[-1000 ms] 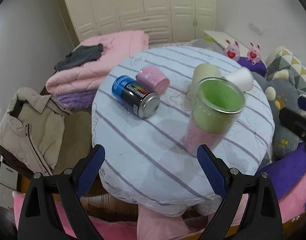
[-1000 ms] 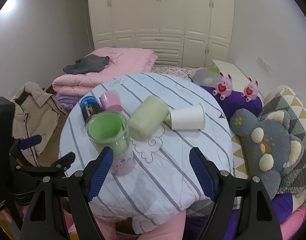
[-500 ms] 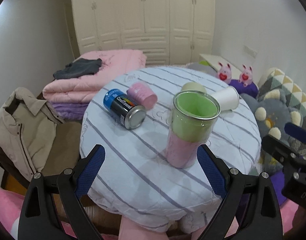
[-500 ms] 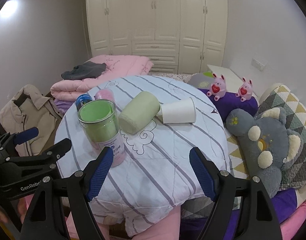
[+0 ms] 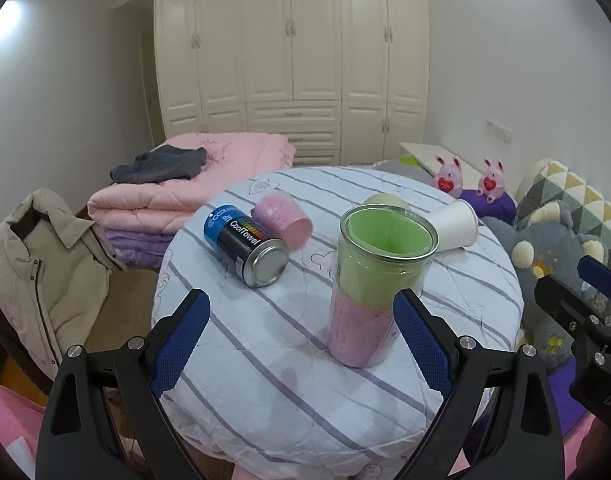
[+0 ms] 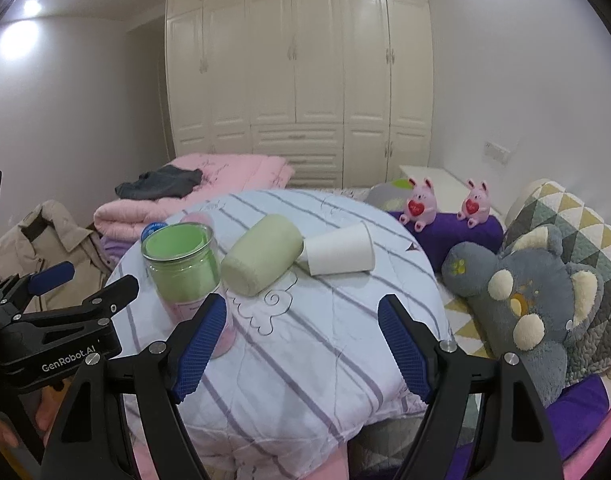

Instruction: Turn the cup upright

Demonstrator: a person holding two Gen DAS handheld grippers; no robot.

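Observation:
A clear cup with green and pink inside (image 5: 379, 288) stands upright on the round striped table (image 5: 289, 364); it also shows in the right wrist view (image 6: 185, 276). My left gripper (image 5: 301, 340) is open and empty, just short of it, the cup near its right finger. My right gripper (image 6: 303, 344) is open and empty over the table's near edge. A pale green cup (image 6: 261, 254) and a white paper cup (image 6: 339, 254) lie on their sides. A pink cup (image 5: 281, 220) lies on its side.
A blue and black can (image 5: 245, 246) lies on its side beside the pink cup. Folded pink quilts (image 5: 185, 196) and a beige jacket (image 5: 37, 276) are left of the table. Plush toys (image 6: 525, 300) and pillows lie to the right. Wardrobes stand behind.
Both grippers have pulled back and levelled out, so the table looks farther and lower. The clear cup, tilted a second ago, now stands upright on the table. Both grippers stayed open.

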